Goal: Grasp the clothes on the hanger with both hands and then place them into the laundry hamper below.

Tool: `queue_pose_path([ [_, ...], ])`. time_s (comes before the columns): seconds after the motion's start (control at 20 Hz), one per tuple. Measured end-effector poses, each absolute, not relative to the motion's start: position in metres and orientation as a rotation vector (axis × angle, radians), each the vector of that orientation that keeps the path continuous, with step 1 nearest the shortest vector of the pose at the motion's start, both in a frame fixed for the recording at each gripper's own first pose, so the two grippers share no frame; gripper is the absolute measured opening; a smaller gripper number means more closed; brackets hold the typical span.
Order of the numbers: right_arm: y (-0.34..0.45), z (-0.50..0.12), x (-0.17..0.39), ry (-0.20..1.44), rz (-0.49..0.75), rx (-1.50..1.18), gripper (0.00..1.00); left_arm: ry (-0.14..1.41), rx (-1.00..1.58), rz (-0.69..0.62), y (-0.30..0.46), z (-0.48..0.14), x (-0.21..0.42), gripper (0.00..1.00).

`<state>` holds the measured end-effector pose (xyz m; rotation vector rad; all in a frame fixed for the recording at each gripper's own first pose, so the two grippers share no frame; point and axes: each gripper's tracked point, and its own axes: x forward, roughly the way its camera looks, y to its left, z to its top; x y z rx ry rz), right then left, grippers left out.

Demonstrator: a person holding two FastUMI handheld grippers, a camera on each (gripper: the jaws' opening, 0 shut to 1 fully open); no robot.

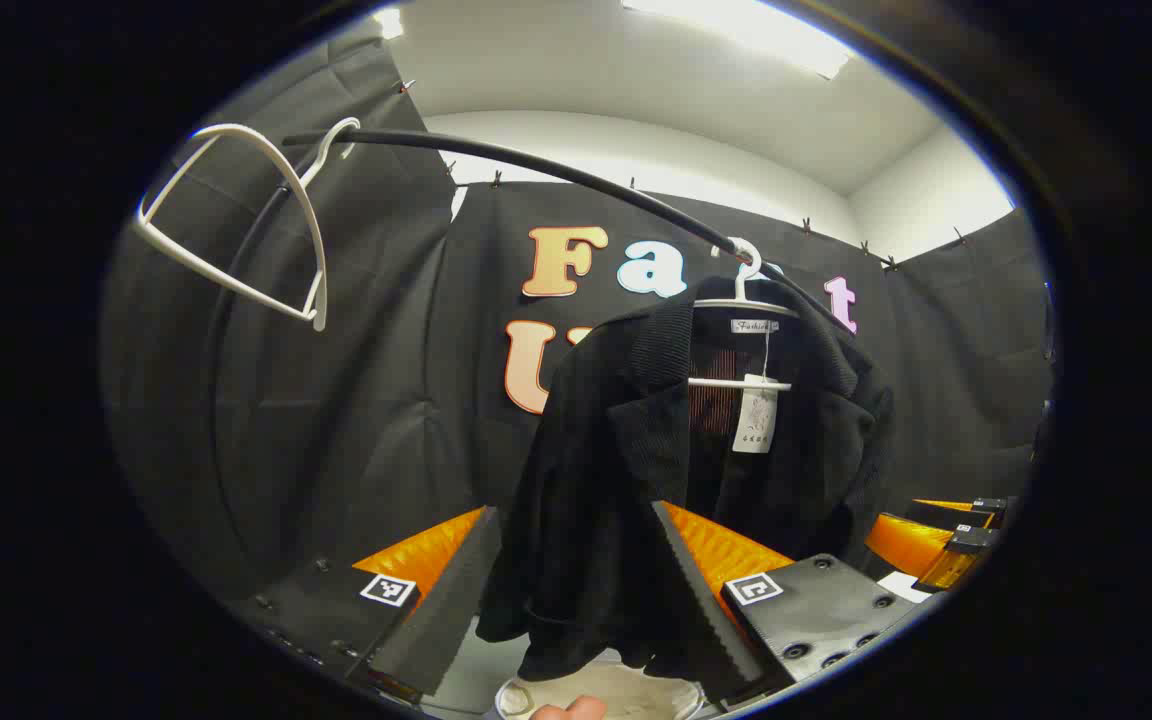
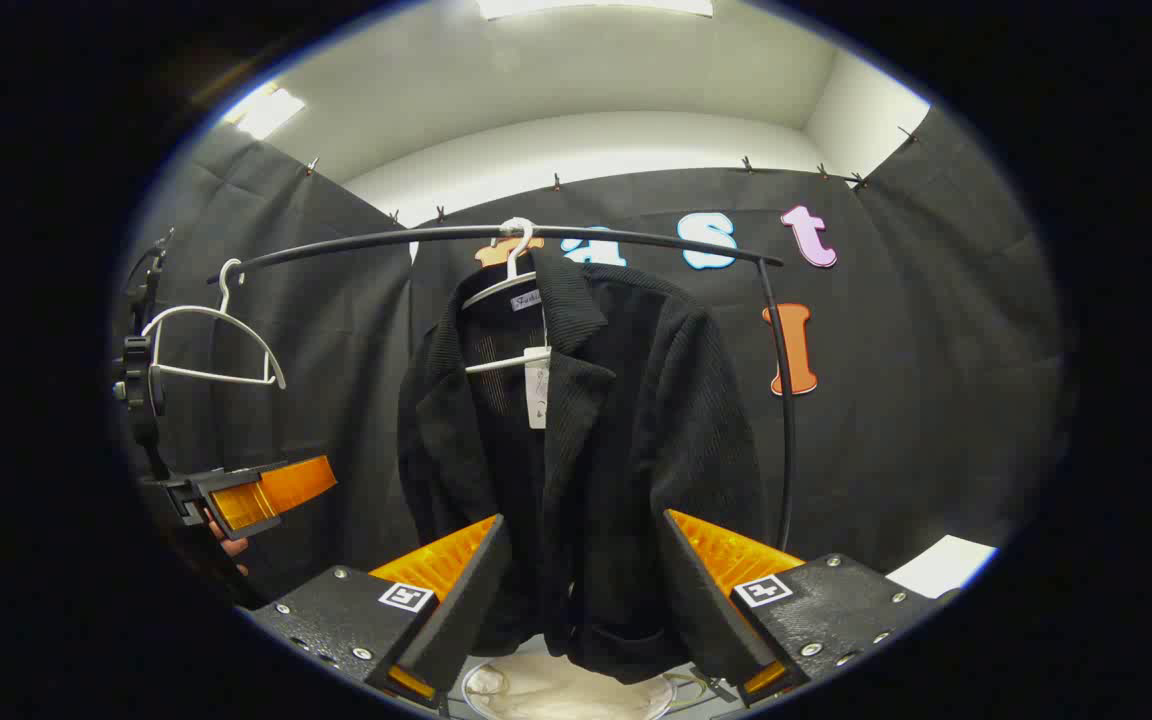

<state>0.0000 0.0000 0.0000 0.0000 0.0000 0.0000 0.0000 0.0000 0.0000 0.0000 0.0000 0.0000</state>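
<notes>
Rail (image 2: 636,236): black bar curving across the booth, carrying two hangers.
Jacket (image 2: 596,440): black, on a white hanger (image 2: 506,290) on the rail, paper tag at the collar; hem just above the hamper.
Hamper (image 2: 556,690): pale rim below the jacket.
Left gripper (image 1: 576,590): jaws apart, the jacket's lower edge between them.
Right gripper (image 2: 581,590): jaws apart before the jacket's hem.
Empty hanger (image 1: 236,220): white, at the rail's far end.

The black jacket (image 2: 586,450) hangs clear of the empty hanger (image 2: 211,340), with open room between them.
</notes>
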Motion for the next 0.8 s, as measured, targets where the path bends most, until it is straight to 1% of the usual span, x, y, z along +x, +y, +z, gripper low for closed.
queue_pose_path([
  [0.15, 0.001, -0.003, 0.001, 0.012, -0.002, 0.008, 0.94, 0.007, -0.009, -0.004, 0.000, -0.001, 0.000, 1.00],
  [0.2, 0.001, -0.003, 0.002, 0.014, -0.001, 0.012, 0.94, 0.008, -0.006, -0.005, 0.001, -0.001, -0.001, 0.92],
  [0.25, 0.003, -0.004, 0.002, 0.016, 0.002, 0.016, 0.94, 0.008, -0.003, -0.003, 0.002, 0.000, -0.001, 0.96],
  [0.35, 0.004, -0.005, 0.007, 0.018, 0.005, 0.017, 0.94, 0.006, -0.001, 0.000, 0.005, -0.002, -0.001, 0.96],
  [0.5, 0.005, -0.003, 0.011, 0.015, 0.004, 0.015, 0.94, 0.011, 0.002, 0.012, 0.010, -0.003, -0.002, 1.00],
  [0.75, 0.021, -0.010, 0.028, 0.038, 0.051, 0.039, 0.93, 0.017, 0.007, 0.026, 0.016, -0.005, -0.007, 1.00],
  [0.8, 0.023, -0.010, 0.034, 0.039, 0.054, 0.038, 0.93, 0.016, 0.005, 0.028, 0.017, -0.005, -0.008, 0.97],
])
